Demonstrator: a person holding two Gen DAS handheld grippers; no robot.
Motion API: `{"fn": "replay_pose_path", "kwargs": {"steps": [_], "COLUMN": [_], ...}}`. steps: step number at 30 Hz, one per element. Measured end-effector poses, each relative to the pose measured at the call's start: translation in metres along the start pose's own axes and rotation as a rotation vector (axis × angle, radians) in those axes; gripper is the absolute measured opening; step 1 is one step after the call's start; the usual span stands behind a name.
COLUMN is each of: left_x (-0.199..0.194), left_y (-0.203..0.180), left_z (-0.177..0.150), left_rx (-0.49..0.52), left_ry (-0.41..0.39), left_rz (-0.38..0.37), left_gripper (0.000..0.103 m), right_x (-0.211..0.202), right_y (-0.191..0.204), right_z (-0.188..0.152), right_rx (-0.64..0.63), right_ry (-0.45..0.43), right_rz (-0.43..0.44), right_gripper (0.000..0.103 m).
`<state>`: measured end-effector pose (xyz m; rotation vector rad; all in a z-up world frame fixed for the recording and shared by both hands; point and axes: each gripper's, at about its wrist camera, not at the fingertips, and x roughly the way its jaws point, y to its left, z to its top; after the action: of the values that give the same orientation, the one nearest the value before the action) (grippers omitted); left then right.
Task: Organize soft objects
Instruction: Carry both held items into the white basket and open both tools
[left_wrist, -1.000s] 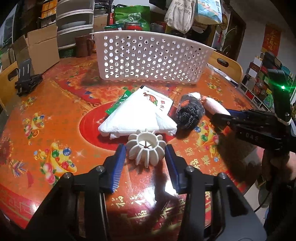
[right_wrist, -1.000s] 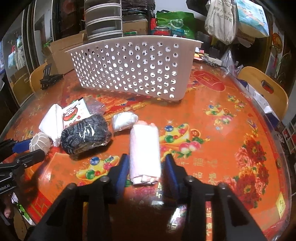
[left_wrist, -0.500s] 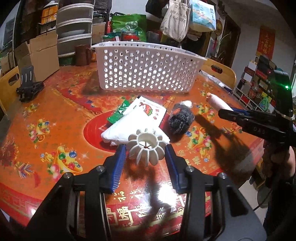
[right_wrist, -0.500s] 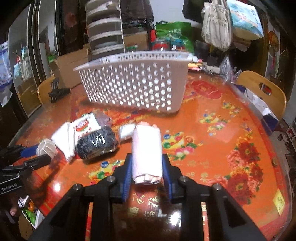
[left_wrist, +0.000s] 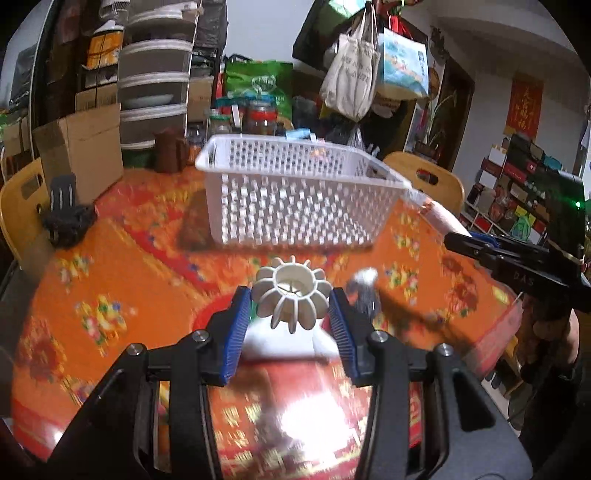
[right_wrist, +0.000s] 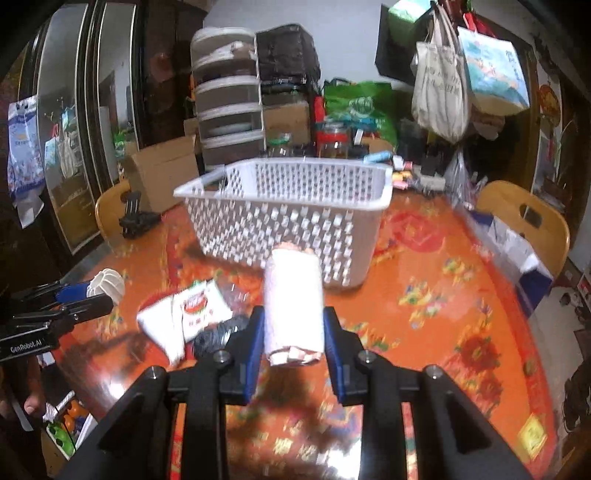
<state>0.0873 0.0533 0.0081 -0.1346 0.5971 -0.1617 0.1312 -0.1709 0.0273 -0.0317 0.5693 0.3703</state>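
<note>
Compared with a second ago, both held things have been lifted clear of the orange patterned tabletop (left_wrist: 110, 258). The white ribbed, flower-shaped soft ring (left_wrist: 291, 291) is clamped between the blue pads of the left tongs (left_wrist: 291, 321). The pale pink rolled cloth (right_wrist: 293, 306) is squeezed between the pads of the right tongs (right_wrist: 293, 339), which are closed hard on it. Both grasps have been kept through the lift, so the carry to the container is judged to be under way.

The white perforated plastic basket (right_wrist: 295, 218) is seen ahead of and beyond both tongs. Nothing can be made out inside it, though its floor is hidden. Below and left of the right tongs, a white folded packet (right_wrist: 173, 317) and a dark netted bundle (right_wrist: 218, 332) lie unsorted on the table.
</note>
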Motion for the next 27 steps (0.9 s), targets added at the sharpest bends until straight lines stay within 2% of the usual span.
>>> {"fn": "replay_pose_path", "kwargs": {"steps": [7, 13, 17, 20, 23, 27], "left_x": [-0.002, 0.026, 0.058, 0.088, 0.127, 0.185], "left_y": [0.005, 0.005, 0.007, 0.01, 0.016, 0.021], "left_z": [0.072, 0.14, 0.178, 0.202, 0.218, 0.227], "left_rx": [0.021, 0.013, 0.007, 0.004, -0.016, -0.009], "left_ry": [-0.049, -0.015, 0.026, 0.068, 0.146, 0.296], "left_rz": [0.013, 0.019, 0.048, 0.073, 0.093, 0.115], "left_gripper": [0.041, 0.041, 0.041, 0.041, 0.041, 0.041], "right_x": [-0.004, 0.01, 0.037, 0.059, 0.094, 0.137], "right_y": [-0.008, -0.001, 0.001, 0.0, -0.003, -0.017], "right_z": [0.051, 0.091, 0.116, 0.13, 0.141, 0.146], "right_rx": [-0.03, -0.093, -0.115, -0.124, -0.127, -0.093], "right_ry": [-0.044, -0.042, -0.005, 0.026, 0.11, 0.239], "right_rz": [-0.006, -0.003, 0.002, -0.024, -0.04, -0.041], "right_gripper": [0.029, 0.029, 0.029, 0.029, 0.029, 0.029]}}
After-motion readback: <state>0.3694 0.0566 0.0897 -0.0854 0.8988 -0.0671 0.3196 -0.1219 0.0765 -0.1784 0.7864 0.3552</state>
